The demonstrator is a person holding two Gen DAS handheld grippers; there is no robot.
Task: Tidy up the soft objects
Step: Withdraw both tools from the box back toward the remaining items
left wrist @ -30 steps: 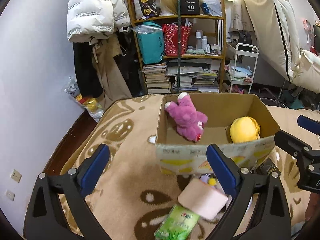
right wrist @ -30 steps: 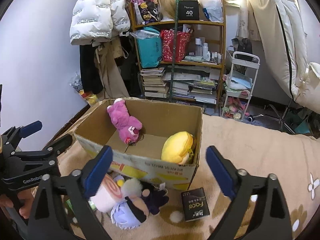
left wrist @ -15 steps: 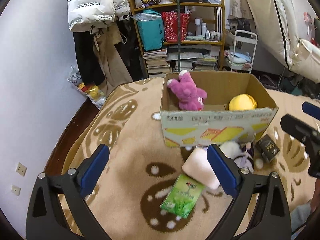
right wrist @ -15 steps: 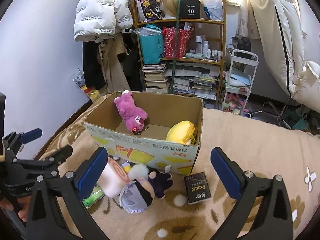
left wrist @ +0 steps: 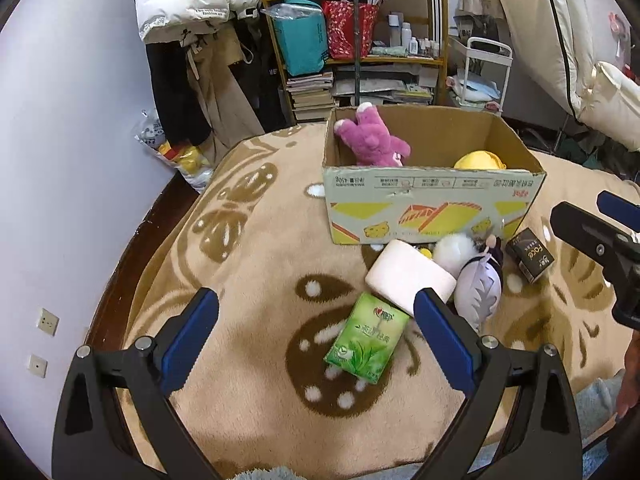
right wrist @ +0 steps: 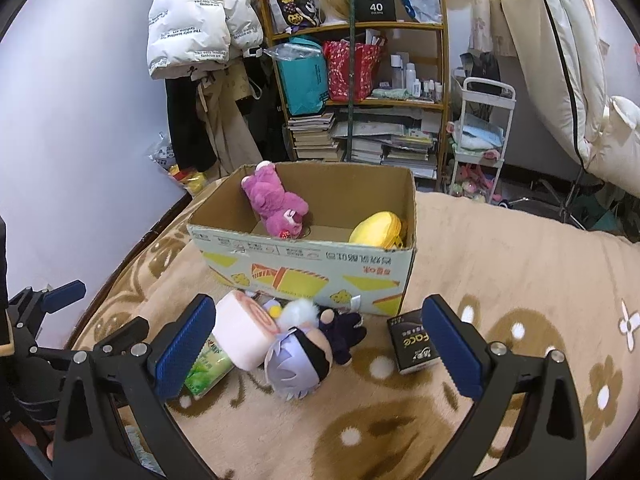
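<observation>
Two grippers are hovering wide open and empty: left gripper [left wrist: 316, 334] over the green tissue pack [left wrist: 367, 337], right gripper [right wrist: 318, 348] over the lilac-haired doll [right wrist: 298, 362]. Lying left to right before the cardboard box [right wrist: 304, 258]: tissue pack, pink roll plush [right wrist: 244, 336], doll, black carton [right wrist: 414, 340]. Pink bear [right wrist: 276, 204] and yellow plush [right wrist: 378, 230] are sitting inside the box. Judging best: closing on the doll's head squarely, lifting clear of the near wall. Beige patterned blanket [right wrist: 500, 272] is sagging softly; cluttered bookshelf [right wrist: 360, 92] is standing far behind.

place: home bedroom | evidence: blanket-covered bed [right wrist: 500, 264]; cluttered bookshelf [right wrist: 360, 92]; hanging puffer jacket [right wrist: 192, 20]
</observation>
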